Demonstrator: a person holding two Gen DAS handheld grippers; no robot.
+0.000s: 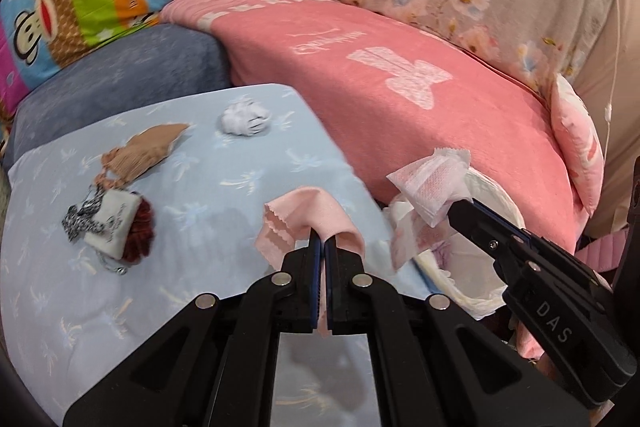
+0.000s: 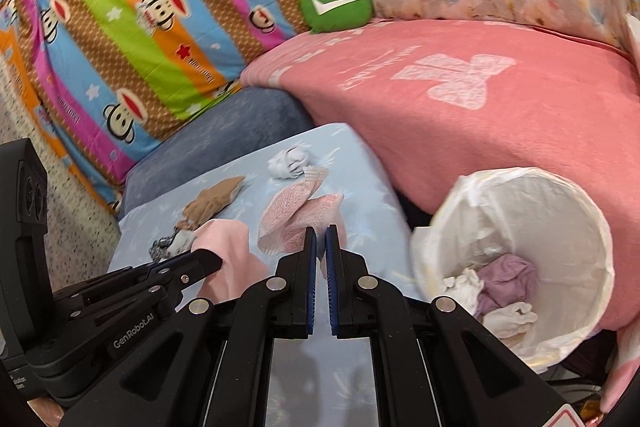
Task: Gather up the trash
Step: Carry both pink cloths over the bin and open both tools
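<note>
Pinching a pink cloth (image 1: 316, 223) in my left hand-held gripper (image 1: 322, 247) and a wrapper (image 2: 296, 219) in the right hand-held gripper (image 2: 321, 239), I see a paper ball (image 1: 245, 115), a sock (image 1: 150, 147) and a bin (image 2: 520, 259) nearby.

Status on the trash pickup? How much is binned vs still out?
Done: the white-lined bin already holds crumpled tissues and a purple wad.
In hand: left gripper is shut on a pink cloth; right gripper is shut on a pink-and-white wrapper, neither dropped yet.
Left: a white tissue ball, a tan stocking and a small pile with a white pouch on the blue sheet.
</note>
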